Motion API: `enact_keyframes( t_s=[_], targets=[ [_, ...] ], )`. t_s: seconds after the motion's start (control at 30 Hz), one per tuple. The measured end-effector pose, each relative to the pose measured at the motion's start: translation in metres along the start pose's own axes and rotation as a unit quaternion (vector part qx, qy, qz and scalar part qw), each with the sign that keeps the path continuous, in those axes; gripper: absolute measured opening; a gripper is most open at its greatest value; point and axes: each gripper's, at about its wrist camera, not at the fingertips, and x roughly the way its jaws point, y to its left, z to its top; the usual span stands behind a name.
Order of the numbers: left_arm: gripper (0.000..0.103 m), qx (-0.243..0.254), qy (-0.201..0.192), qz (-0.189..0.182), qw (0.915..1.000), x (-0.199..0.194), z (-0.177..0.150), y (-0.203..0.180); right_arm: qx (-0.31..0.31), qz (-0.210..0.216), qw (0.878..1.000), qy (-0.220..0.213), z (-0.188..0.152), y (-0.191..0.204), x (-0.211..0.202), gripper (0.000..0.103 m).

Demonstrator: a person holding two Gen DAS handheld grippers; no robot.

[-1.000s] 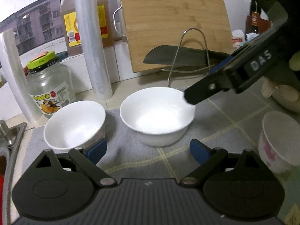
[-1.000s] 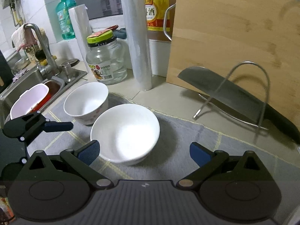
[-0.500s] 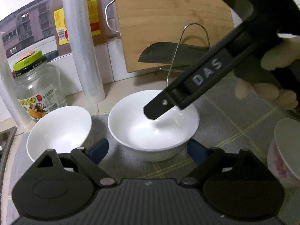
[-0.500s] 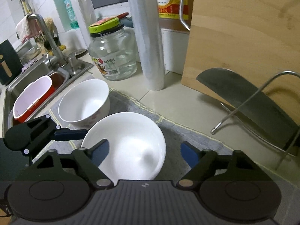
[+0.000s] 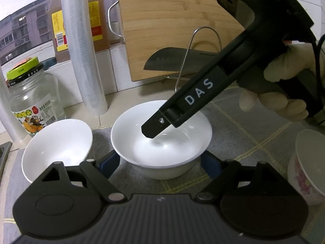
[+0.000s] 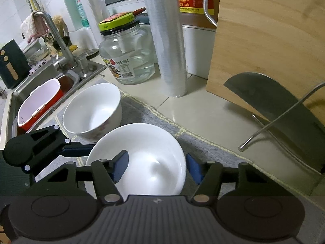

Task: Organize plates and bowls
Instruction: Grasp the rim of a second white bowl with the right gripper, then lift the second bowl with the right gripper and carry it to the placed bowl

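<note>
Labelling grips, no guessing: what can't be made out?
- Left wrist view: whether the left gripper, jaws just closing around the white bowl, presses it; the bowl's wall hides the pads' faces.
- Right wrist view: whether the right gripper, jaws just closing across that bowl's wall, pinches it; the rim hides contact.
- Flowered bowl, left wrist view: cut off by the edge.

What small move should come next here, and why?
Probably finish closing the right tongs on the plain bowl: they have just been closing, one pad inside its wall, one outside, with a gap left. The left tongs, likewise just closing, flank it.
</note>
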Motion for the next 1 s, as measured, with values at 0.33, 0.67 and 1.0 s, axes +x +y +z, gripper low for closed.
enact_keyframes(
  t_s=[0.33,0.67,1.0],
  targets=[
    [0.086,0.007,0.004,-0.001,1.0,-0.002,-0.001,0.0,-0.001,-0.004,1.0,-0.003,-0.002,0.004,-0.005,0.066],
    [0.086,0.011,0.008,-0.006,0.9999,-0.018,0.002,-0.004,-0.002,-0.006,1.0,-0.013,-0.008,0.016,-0.019,0.066],
    [0.086,0.014,0.008,-0.012,0.9998,-0.051,0.003,-0.014,-0.003,-0.005,0.999,-0.032,-0.022,0.038,-0.052,0.066]
  ],
)
